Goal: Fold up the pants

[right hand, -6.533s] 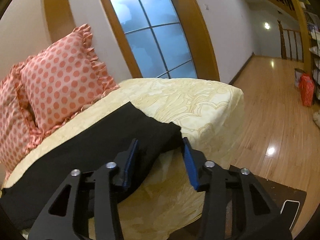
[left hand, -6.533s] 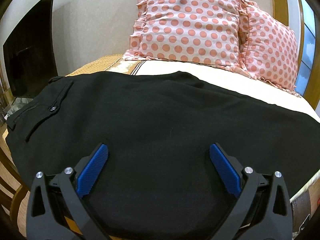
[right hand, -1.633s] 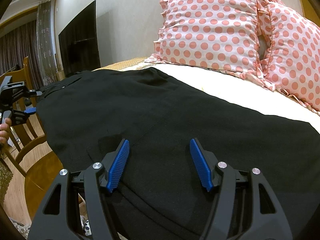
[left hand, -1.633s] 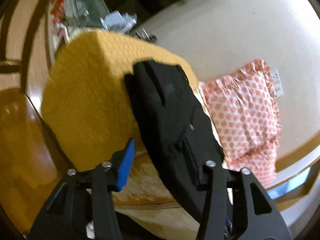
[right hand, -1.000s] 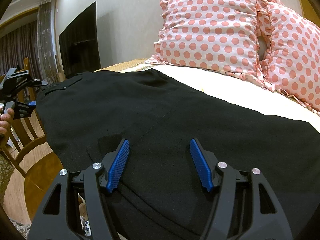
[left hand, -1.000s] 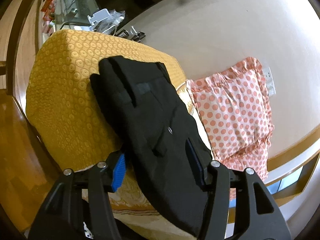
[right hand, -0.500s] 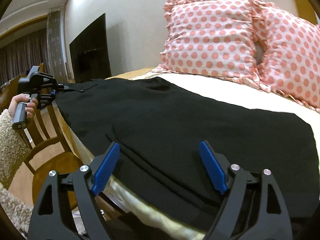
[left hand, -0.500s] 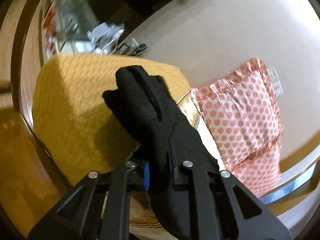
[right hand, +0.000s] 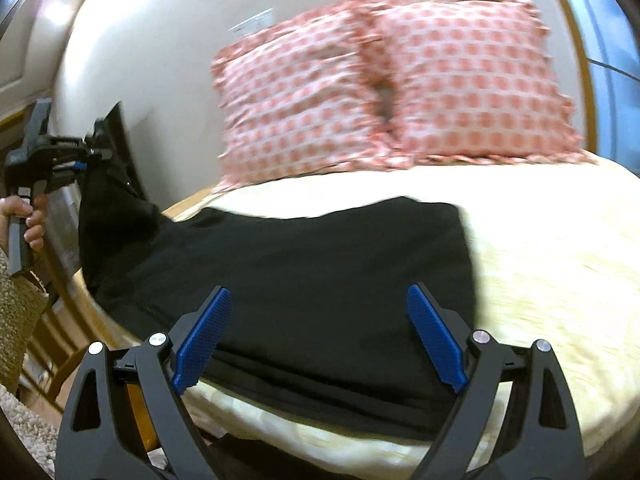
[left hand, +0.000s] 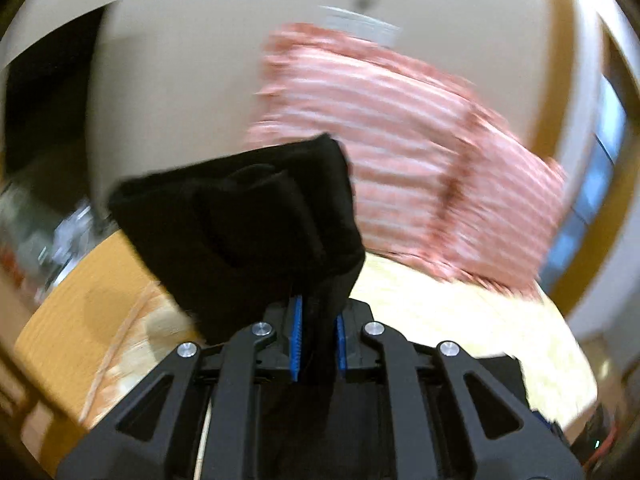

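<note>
Black pants lie across the cream bed. My left gripper is shut on the waistband end of the pants and holds it lifted off the bed. It also shows at the far left of the right wrist view, with the cloth hanging from it. My right gripper is open and empty, hovering over the near edge of the pants in the middle.
Two pink polka-dot pillows lean on the wall at the head of the bed. A wooden chair stands by the bed's left side. A dark TV is at the left wall. A window is at the right.
My left gripper has lifted the waistband end up off the bed and swung toward the pillows. My right gripper has pulled back and opened wider over the pants.
</note>
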Demonstrator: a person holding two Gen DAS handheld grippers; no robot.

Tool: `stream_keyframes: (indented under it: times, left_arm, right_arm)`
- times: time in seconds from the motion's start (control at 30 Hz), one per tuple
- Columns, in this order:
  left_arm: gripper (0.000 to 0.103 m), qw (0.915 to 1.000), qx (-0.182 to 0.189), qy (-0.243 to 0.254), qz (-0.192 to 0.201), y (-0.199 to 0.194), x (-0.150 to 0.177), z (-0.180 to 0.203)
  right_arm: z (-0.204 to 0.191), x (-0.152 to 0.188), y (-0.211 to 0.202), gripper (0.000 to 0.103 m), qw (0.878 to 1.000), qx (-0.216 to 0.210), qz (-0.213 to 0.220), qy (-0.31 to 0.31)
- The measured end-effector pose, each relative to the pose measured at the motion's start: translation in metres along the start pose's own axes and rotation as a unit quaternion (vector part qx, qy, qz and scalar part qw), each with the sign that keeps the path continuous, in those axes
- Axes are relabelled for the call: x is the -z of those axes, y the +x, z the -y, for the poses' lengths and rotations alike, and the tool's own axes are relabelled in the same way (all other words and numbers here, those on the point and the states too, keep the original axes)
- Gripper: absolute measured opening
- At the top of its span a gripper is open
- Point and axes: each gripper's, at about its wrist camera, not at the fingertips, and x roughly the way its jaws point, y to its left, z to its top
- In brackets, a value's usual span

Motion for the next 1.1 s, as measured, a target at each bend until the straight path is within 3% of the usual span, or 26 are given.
stream_keyframes:
  times: [0.1, 0.23, 0.37, 0.4, 0.47, 0.67, 0.77, 0.83, 0.9, 1.0, 1.1]
  left_arm:
    - [0.012, 0.9956, 0.068, 0.064, -0.002, 0.012, 0.002, 0.069]
    - [0.012, 0.9747, 0.174, 0.138, -0.024, 0.023, 0.036, 0.156]
    - [0.011, 0.9472, 0.228, 0.188, -0.126, 0.056, 0.104, 0.203]
    - [0.010, 0.9380, 0.240, 0.177, -0.176, 0.074, 0.126, 0.206]
    - [0.010, 0.9337, 0.247, 0.162, -0.202, 0.085, 0.140, 0.202]
    - [0.010, 0.9459, 0.245, 0.157, -0.144, 0.061, 0.116, 0.207]
    - [0.010, 0.9404, 0.249, 0.203, -0.110, 0.037, 0.121, 0.222]
    - [0.010, 0.9314, 0.252, 0.230, -0.127, 0.037, 0.142, 0.230]
    - [0.010, 0.9265, 0.259, 0.221, -0.160, 0.046, 0.158, 0.229]
    - [0.011, 0.9266, 0.262, 0.223, -0.151, 0.045, 0.164, 0.229]
    - [0.015, 0.9190, 0.257, 0.248, -0.166, 0.047, 0.187, 0.232]
  right_arm:
    - [0.023, 0.001, -0.015, 0.092, 0.999, 0.029, 0.012, 0.027]
    - [0.045, 0.005, -0.031, 0.092, 0.996, 0.069, 0.020, 0.050]
    - [0.065, 0.013, -0.038, 0.092, 0.992, 0.099, 0.010, 0.075]
    - [0.067, 0.013, -0.038, 0.092, 0.992, 0.103, 0.009, 0.078]
    - [0.072, 0.014, -0.040, 0.092, 0.991, 0.110, 0.009, 0.081]
    - [0.078, 0.011, -0.039, 0.092, 0.990, 0.114, 0.012, 0.084]
    - [0.076, 0.013, -0.042, 0.092, 0.990, 0.119, 0.013, 0.077]
    - [0.078, 0.013, -0.042, 0.092, 0.989, 0.129, 0.012, 0.075]
    - [0.082, 0.013, -0.044, 0.092, 0.987, 0.136, 0.013, 0.083]
    - [0.085, 0.011, -0.047, 0.092, 0.985, 0.148, 0.016, 0.084]
    - [0.088, 0.008, -0.050, 0.092, 0.982, 0.168, 0.022, 0.083]
